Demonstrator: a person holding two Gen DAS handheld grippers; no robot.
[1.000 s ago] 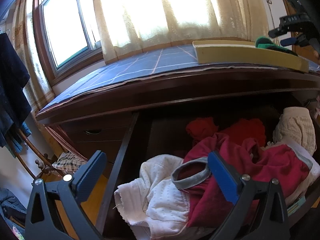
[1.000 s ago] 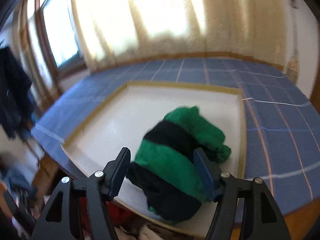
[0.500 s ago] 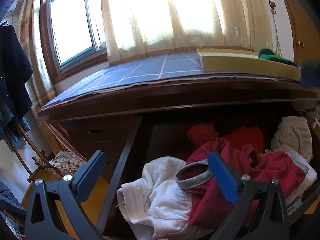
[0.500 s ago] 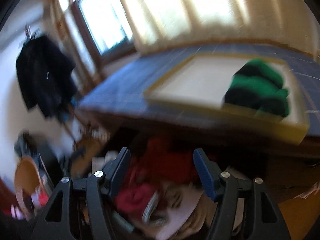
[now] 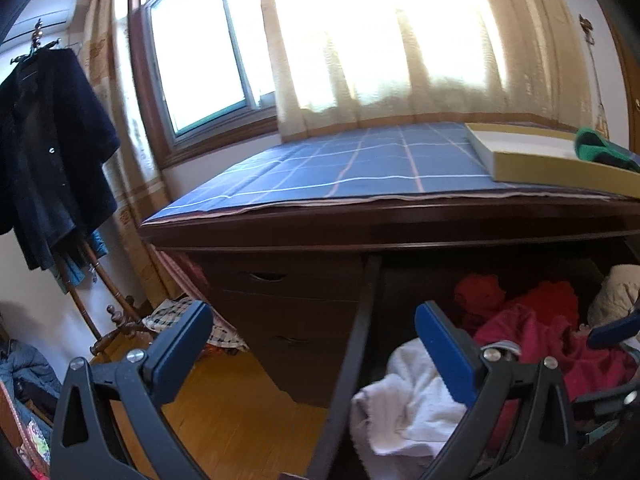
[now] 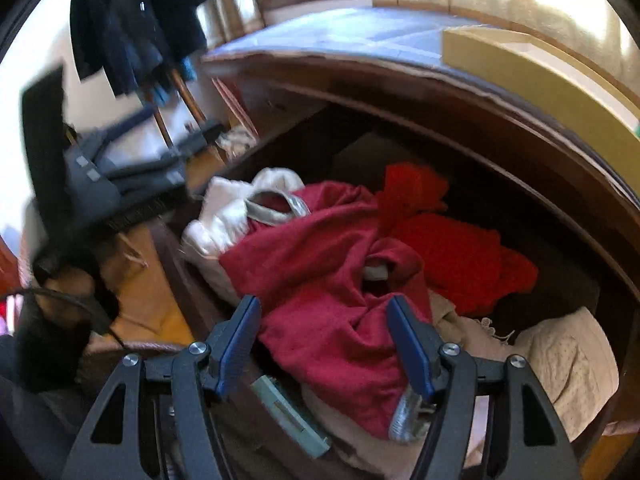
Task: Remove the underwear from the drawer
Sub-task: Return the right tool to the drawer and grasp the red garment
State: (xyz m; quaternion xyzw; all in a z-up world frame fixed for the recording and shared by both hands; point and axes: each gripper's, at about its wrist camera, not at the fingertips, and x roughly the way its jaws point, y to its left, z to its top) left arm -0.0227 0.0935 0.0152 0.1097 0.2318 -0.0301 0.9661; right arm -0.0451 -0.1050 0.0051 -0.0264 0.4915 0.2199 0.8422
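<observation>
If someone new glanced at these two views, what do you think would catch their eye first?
Probably the open drawer heaped with clothes, a dark red garment on top with a brighter red one behind it and white cloth at its left end. The right hand-held gripper hangs open just over the dark red garment. Above, a shallow tray on the blue checked cloth holds a green and black garment.
</observation>
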